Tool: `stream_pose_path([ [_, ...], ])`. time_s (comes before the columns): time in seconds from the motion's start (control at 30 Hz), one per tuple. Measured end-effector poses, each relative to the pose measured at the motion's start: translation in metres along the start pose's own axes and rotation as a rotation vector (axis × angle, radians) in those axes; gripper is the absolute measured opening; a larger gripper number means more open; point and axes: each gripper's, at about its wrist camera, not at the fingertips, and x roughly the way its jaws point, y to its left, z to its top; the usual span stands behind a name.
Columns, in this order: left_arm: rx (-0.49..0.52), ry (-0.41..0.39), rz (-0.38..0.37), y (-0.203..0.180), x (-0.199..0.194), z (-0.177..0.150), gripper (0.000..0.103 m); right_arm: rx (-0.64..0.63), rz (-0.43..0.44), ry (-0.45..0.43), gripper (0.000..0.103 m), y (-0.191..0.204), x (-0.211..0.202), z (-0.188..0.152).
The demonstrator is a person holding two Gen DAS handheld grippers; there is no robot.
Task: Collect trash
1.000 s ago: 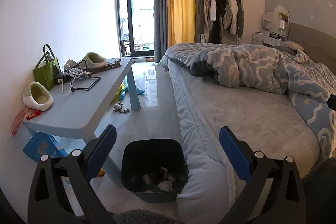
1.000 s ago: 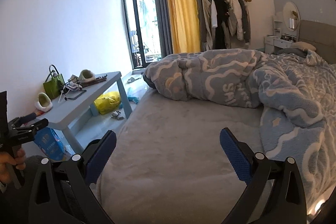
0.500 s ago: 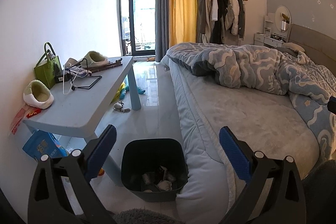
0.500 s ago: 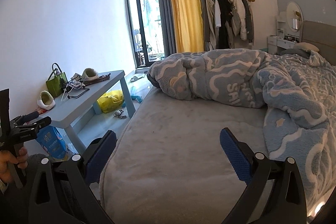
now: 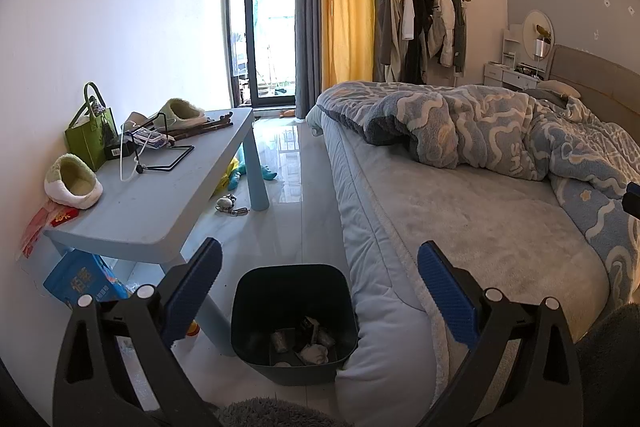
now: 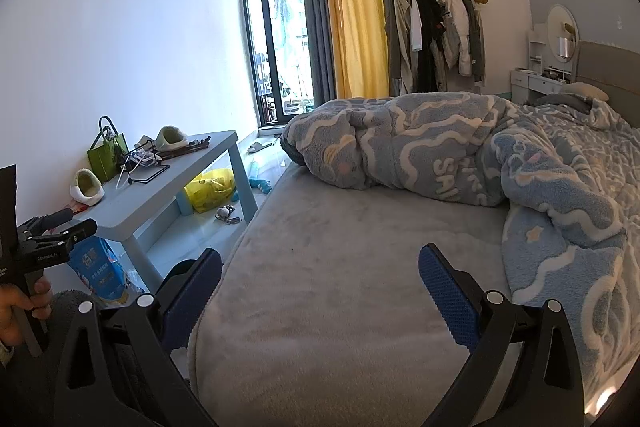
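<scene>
Trash bin point(image 5: 294, 315) sits at lower centre of the left wrist view, directly below and between the fingers of the empty, spread-apart left hand-held gripper point(image 5: 318, 289), while the right hand-held gripper point(image 6: 320, 291), likewise spread and empty, faces the bed point(image 6: 340, 267).

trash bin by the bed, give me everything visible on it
The trash bin is a dark, squarish tub with rounded corners, plastic by the look, upright and lidless on the pale floor. It stands between the blue table leg and the bed edge, whose padded side seems to press its right rim. Crumpled wrappers and scraps cover its bottom. The right wrist view hardly shows it.
</scene>
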Motion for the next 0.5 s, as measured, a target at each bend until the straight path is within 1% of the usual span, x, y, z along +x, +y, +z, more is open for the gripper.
stream_pose_path([
  [0.5, 0.000, -0.001, 0.001, -0.0010, -0.0002, -0.0004, 0.100, 0.000, 0.000, 0.001, 0.100, -0.0002, 0.0001, 0.0005],
])
